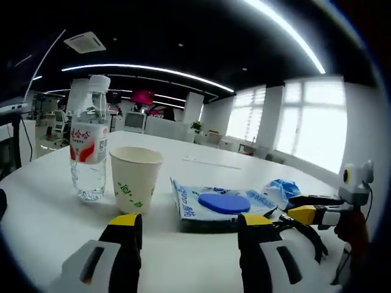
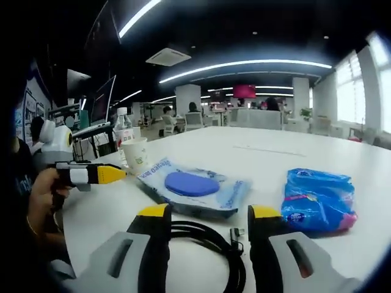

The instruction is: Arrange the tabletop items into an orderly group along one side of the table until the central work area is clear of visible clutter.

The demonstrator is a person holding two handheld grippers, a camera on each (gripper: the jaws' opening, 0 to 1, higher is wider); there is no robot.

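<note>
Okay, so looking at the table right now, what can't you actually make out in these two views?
- Black cable: right gripper view, its near loop runs behind the right gripper.
- Water bottle label: left gripper view, print too small to read.
- Blue packet: left gripper view, partly hidden behind the wipes pack.
- Paper cup: whether it holds anything; its rim hides the inside.

Paper cup (image 1: 135, 178) — glossy white table (image 1: 244, 162)

Blue disc (image 2: 191, 183), black cable (image 2: 211, 247)
</note>
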